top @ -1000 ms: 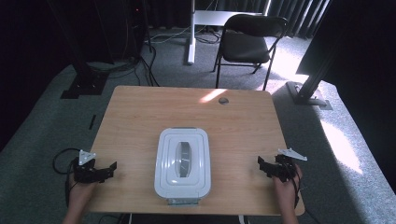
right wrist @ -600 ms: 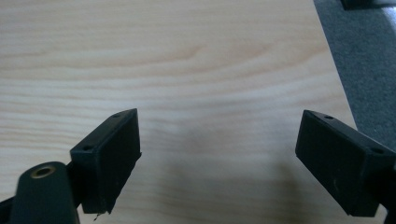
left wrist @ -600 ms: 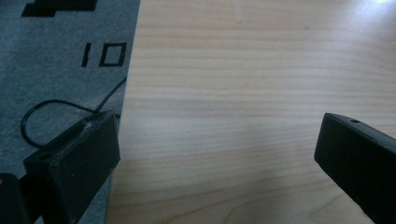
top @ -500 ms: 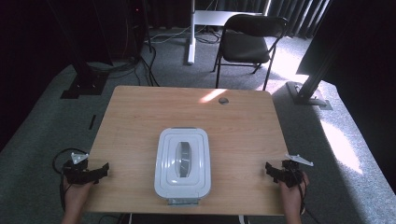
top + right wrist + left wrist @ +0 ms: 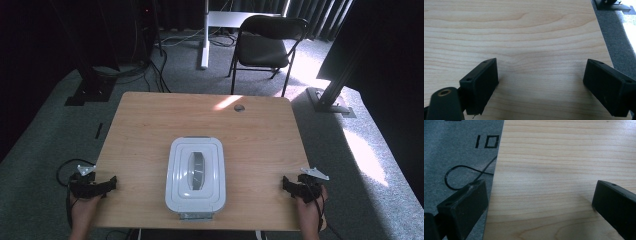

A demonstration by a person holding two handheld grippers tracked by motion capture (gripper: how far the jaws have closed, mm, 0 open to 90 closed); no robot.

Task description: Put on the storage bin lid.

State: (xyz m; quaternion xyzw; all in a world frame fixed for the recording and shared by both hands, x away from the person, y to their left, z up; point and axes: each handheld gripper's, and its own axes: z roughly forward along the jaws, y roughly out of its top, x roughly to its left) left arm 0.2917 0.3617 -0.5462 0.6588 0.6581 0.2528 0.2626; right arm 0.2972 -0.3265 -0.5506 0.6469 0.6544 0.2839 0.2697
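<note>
White plastic lidded container (image 5: 195,174) with a grey handle is sitting closed at the near middle of the pale wooden tabletop (image 5: 150,130). Left gripper (image 5: 107,184) and right gripper (image 5: 289,183) are hovering at the near corners, both released; reaching inward likely comes next. Black folding chair (image 5: 263,42) is standing on grey carpet (image 5: 50,130) beyond.

black chair (image 5: 267,42) beyond wooden table (image 5: 150,130); grey carpet (image 5: 45,135) around.
</note>
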